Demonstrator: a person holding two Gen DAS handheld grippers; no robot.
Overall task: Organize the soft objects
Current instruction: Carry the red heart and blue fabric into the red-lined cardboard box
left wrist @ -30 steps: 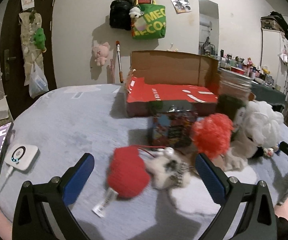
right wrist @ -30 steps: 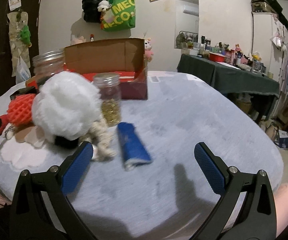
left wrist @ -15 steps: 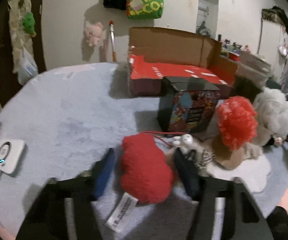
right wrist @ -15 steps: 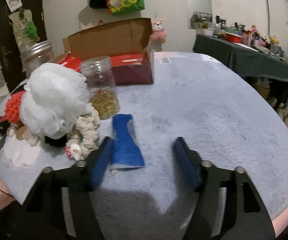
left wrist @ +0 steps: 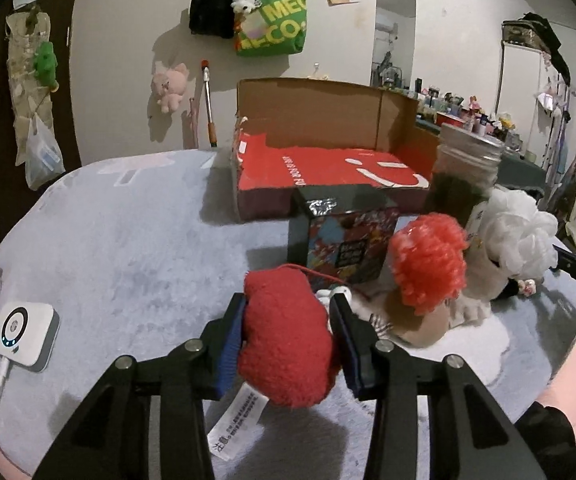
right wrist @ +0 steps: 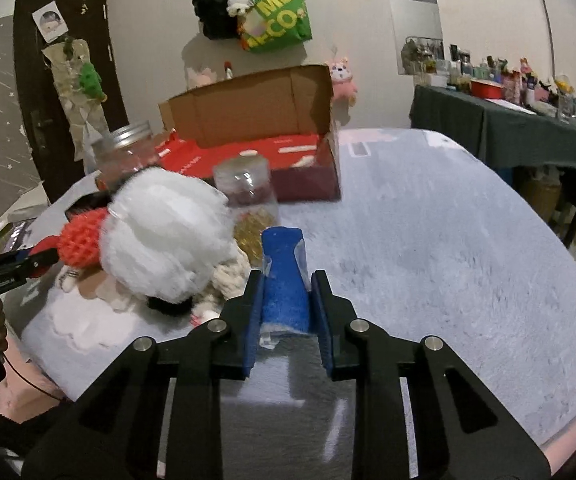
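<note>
In the left wrist view, a red plush toy (left wrist: 284, 344) with a white label lies on the grey fleece table cover (left wrist: 128, 260). My left gripper (left wrist: 289, 300) is shut on it, blue pads pressing both sides. In the right wrist view, a blue rolled cloth (right wrist: 284, 256) stands between the jaws of my right gripper (right wrist: 288, 278). Those jaws are closing and the pads pinch the roll. A red mesh puff (left wrist: 427, 260) and a white bath puff (left wrist: 515, 236) sit close together between the two grippers. A small knitted doll is partly hidden under them.
An open cardboard box (left wrist: 327, 168) with a red inside stands at the back. In front of it are a colourful small box (left wrist: 347, 240) and a large lidded jar (left wrist: 463, 176). Behind the roll stands a small glass jar (right wrist: 248, 196). A white charger (left wrist: 22, 330) and phone lie far left.
Both grippers went from wide open to closed. The left one moved forward around the red plush toy and gripped it. The right one closed on the blue roll.
</note>
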